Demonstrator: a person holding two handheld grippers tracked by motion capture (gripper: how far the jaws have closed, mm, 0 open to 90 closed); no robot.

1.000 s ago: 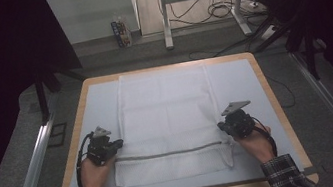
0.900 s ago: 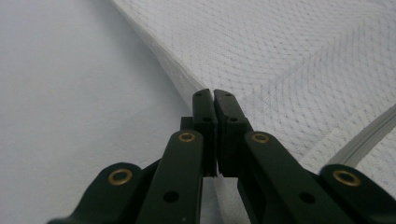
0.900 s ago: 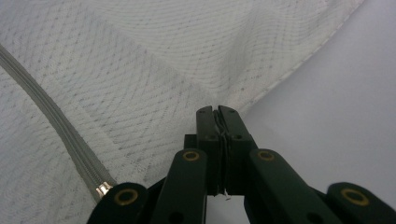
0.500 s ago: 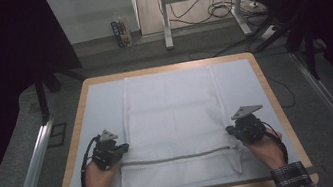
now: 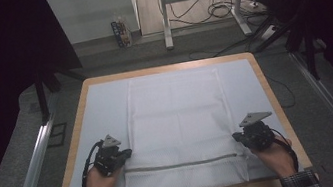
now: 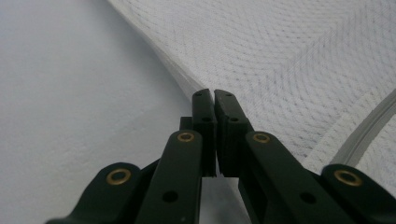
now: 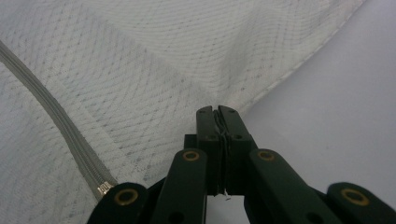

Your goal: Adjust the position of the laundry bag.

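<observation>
The bag is white woven mesh cloth, matt and a bit rough looking, with a grey ribbed zipper tape that ends in a small shiny metal stop. Under the bag there's a pale mat, matt with a fine pebbly grain, on a table with a smooth light wood edge. Both the left gripper and right gripper look like matt black plastic with little brass-coloured rivets, pretty smooth all over.
</observation>
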